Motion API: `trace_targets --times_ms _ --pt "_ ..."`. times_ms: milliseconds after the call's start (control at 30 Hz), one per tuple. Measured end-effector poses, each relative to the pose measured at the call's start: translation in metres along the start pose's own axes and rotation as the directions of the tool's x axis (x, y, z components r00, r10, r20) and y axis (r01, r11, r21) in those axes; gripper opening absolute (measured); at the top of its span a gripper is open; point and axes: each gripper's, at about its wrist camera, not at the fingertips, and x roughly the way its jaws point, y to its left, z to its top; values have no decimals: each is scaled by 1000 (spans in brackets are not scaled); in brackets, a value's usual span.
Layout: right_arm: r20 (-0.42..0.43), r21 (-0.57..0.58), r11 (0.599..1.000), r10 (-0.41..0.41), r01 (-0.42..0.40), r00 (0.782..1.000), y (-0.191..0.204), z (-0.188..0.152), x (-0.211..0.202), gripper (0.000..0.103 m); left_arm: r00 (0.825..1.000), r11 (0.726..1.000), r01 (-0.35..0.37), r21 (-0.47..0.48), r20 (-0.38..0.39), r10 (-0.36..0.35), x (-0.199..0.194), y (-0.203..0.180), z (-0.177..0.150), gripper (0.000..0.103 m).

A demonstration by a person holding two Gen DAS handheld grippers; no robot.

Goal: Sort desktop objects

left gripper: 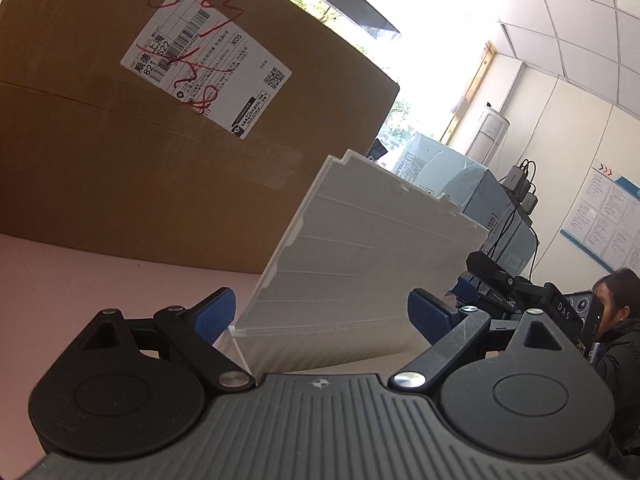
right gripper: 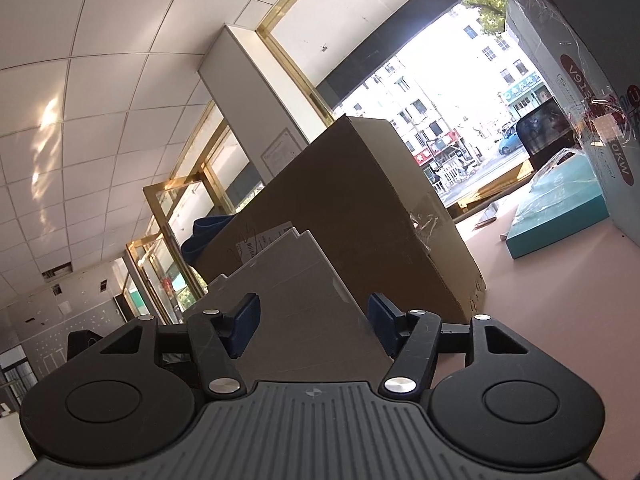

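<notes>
A white ribbed plastic organizer box point(left gripper: 360, 248) stands on the pink table point(left gripper: 80, 280) in front of a big cardboard carton point(left gripper: 120, 140). My left gripper point(left gripper: 320, 314) is open, its blue pads spread wide on either side of the box's near end, with a thin gap at the left pad point(left gripper: 214, 314). In the right wrist view the same white box point(right gripper: 304, 280) fills the space between the blue pads point(right gripper: 244, 320). My right gripper point(right gripper: 313, 320) is shut on it, both pads against its sides. The part of the box below the fingers is hidden.
The cardboard carton point(right gripper: 360, 200) with a shipping label point(left gripper: 208, 64) stands close behind the box. A teal flat box point(right gripper: 560, 208) and a tall printed box point(right gripper: 580, 80) lie at the table's far right. Pale blue cartons point(left gripper: 460, 176), black gear point(left gripper: 512, 280) and a seated person point(left gripper: 616, 320) are at the right.
</notes>
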Motion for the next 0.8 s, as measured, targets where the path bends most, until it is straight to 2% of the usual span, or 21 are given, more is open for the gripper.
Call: trace_targets --times_ms 167,333,500,800 --pt "-8 -56 998 -3 2 1000 8 0 0 61 1000 997 -12 80 0 12 -1 -11 -2 94" --pt "-31 -98 995 30 -32 999 15 2 -8 61 1000 996 -5 84 -10 6 -4 -11 -2 94" --pt "-49 -168 986 4 -12 999 25 -6 -16 61 999 991 -44 129 0 45 -13 -19 -10 94" --pt "-60 -236 971 -47 31 997 40 -17 -28 62 995 982 -102 156 9 102 -25 -41 -30 96"
